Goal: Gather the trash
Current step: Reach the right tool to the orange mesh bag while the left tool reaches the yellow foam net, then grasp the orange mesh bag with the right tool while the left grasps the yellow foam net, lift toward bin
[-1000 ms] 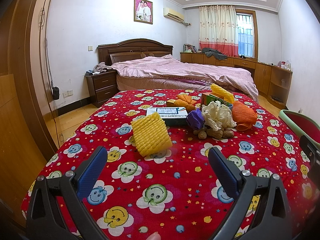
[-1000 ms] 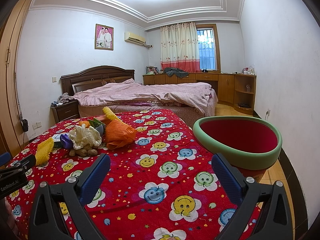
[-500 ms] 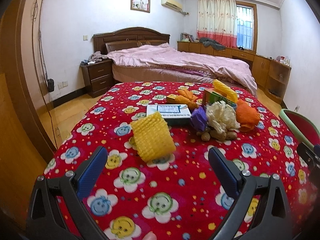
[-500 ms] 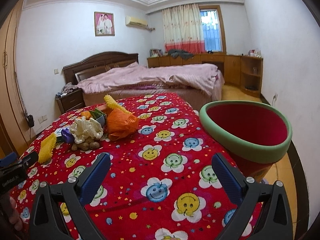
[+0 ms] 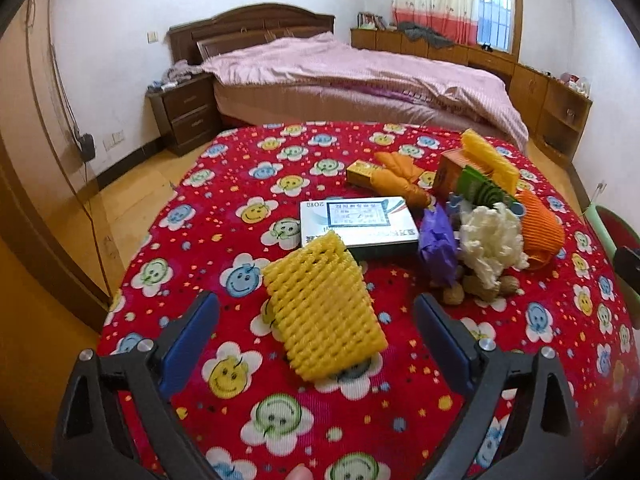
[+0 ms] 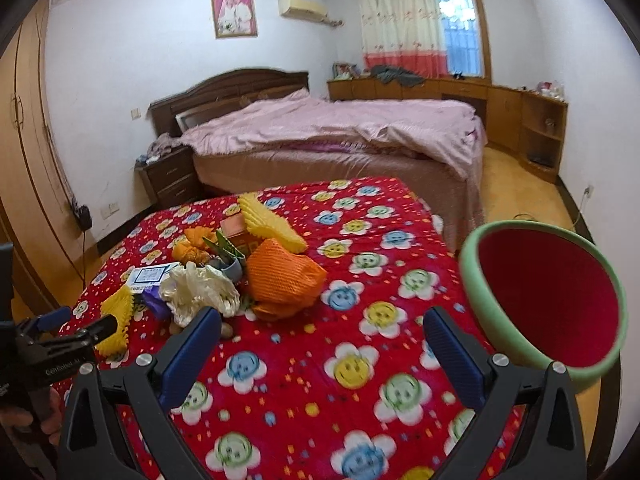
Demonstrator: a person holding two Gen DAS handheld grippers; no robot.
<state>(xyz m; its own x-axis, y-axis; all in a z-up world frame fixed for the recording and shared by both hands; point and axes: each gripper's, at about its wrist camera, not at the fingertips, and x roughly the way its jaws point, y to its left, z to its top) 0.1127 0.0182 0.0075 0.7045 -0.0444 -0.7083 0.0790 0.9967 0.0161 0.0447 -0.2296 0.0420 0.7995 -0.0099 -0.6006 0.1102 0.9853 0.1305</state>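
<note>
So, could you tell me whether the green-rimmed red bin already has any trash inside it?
No, in the right wrist view the green-rimmed red bin shows only its bare red interior.

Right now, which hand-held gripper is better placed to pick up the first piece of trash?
Left. The left hand-held gripper is open around the yellow foam net; the right hand-held gripper faces bare cloth.

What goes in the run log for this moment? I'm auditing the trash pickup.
left gripper: open, lined up on yellow foam net | right gripper: open, empty | bin: beside table | trash collected: none seen
</note>
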